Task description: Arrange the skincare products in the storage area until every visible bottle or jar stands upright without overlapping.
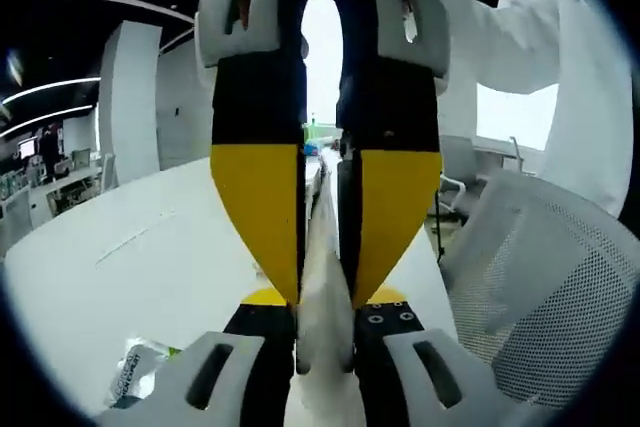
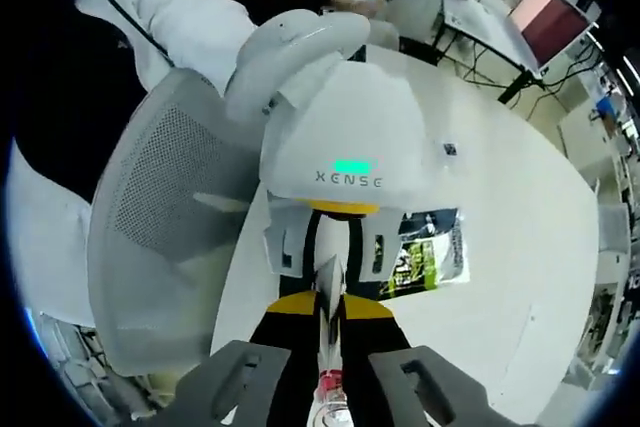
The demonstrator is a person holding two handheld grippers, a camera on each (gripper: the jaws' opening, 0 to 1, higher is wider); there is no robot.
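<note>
Pinched between the grey jaws of the left claw (image 1: 325, 347) is a thin white tube end (image 1: 325, 277), seen edge-on in the left gripper view. Directly opposite, the right claw (image 1: 325, 162), with yellow and black jaws, is closed on the same white piece from the far side, so both claws are pressed together on it. Beside the left claw's jaws, a clear packet with green print (image 1: 135, 372) lies flat on the round white table (image 1: 150, 247). A white mesh office chair (image 1: 550, 297) stands just beside the table edge, and a white sleeve (image 1: 520, 37) is seen above it.

From the right gripper view, the white tube end (image 2: 328, 292) is seen gripped between the grey jaws, with the white housing of the left claw (image 2: 345, 162) blocking the middle of the table (image 2: 520, 247). The clear packet (image 2: 425, 252) lies beyond it, partly hidden. Desks with monitors (image 2: 545, 17) stand well behind.
</note>
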